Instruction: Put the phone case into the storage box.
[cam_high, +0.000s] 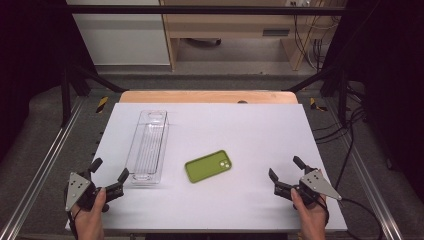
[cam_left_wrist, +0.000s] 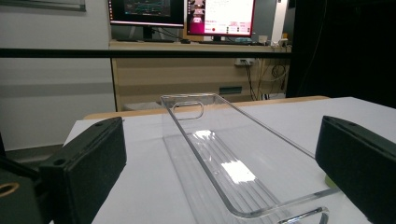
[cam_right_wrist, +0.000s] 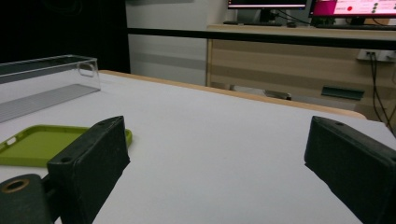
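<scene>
A long clear plastic tray (cam_high: 148, 145) lies lengthwise on the left half of the white table (cam_high: 260, 130), and the left gripper view looks along the tray (cam_left_wrist: 224, 158) from its near end. A green phone case (cam_high: 208, 165) lies flat near the table's middle, and in the right gripper view the case (cam_right_wrist: 37, 144) shows at the left. My left gripper (cam_high: 109, 168) stands open just short of the tray's near end, nothing between its jaws. My right gripper (cam_high: 285, 166) stands open near the front right, to the right of the case and apart from it.
A wooden strip (cam_high: 207, 96) runs along the table's far edge. Metal rails (cam_high: 47, 150) flank the table on both sides, with cables (cam_high: 345, 135) on the floor at the right. A wooden desk with monitors (cam_left_wrist: 182, 14) stands beyond the table.
</scene>
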